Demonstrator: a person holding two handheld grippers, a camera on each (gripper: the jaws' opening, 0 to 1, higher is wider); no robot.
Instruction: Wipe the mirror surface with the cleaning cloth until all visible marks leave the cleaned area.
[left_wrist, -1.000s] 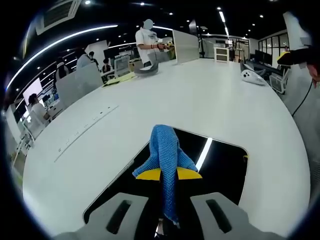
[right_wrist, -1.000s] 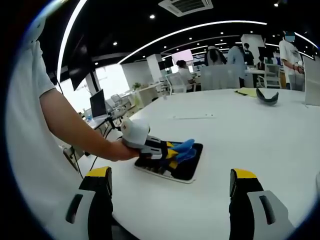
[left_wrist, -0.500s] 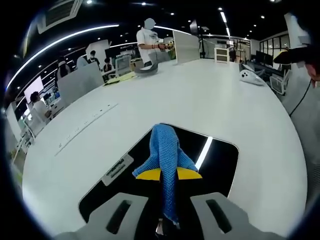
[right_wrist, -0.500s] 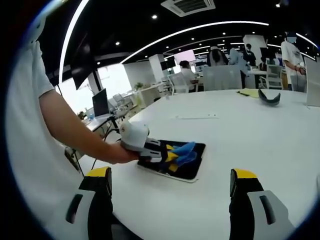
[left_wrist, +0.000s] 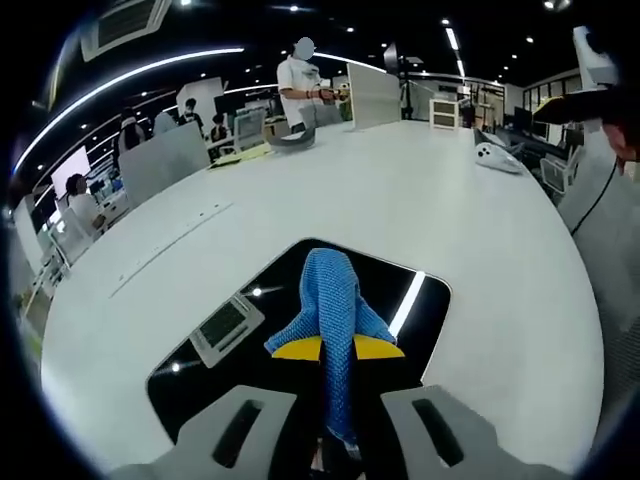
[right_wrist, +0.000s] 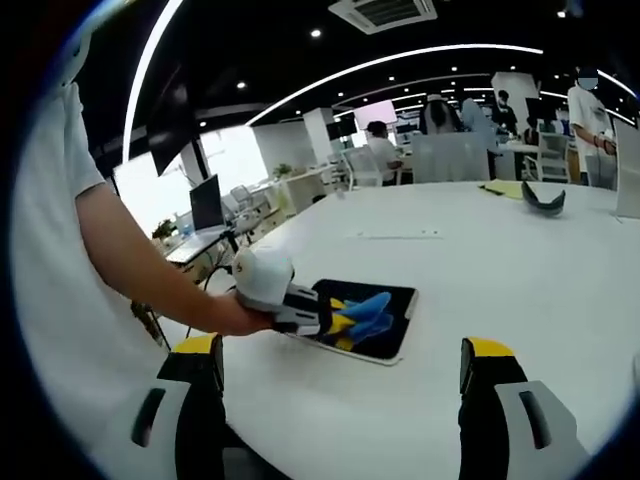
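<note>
The left tongs (left_wrist: 338, 345) are clamped on the blue cleaning cloth (left_wrist: 330, 300), which sticks out ahead of the yellow tips and lies on the dark mirror (left_wrist: 420, 310), flat on the white worktop (left_wrist: 420, 190). The mirror spreads directly under and ahead of these tongs, its far edge just beyond the cloth's end. In the right gripper view the same left tongs (right_wrist: 338, 322) sit over the mirror (right_wrist: 392, 325) well ahead and to the left of the right tongs (right_wrist: 340, 400), which hang with their jaws wide apart, holding nothing and touching nothing.

The main risk, as I judge it, is the mirror sliding on the smooth worktop: nothing pins it, since the right tongs are well apart from it, so a firm stroke could push the slab along or twist it instead of rubbing it clean. A second risk is the hard yellow tips meeting the glass if the cloth rides up or slips back between the jaws, which could scratch it. The cloth is narrow, so strips beside the tongs may be missed; I cannot tell from the reflections whether marks remain.
</note>
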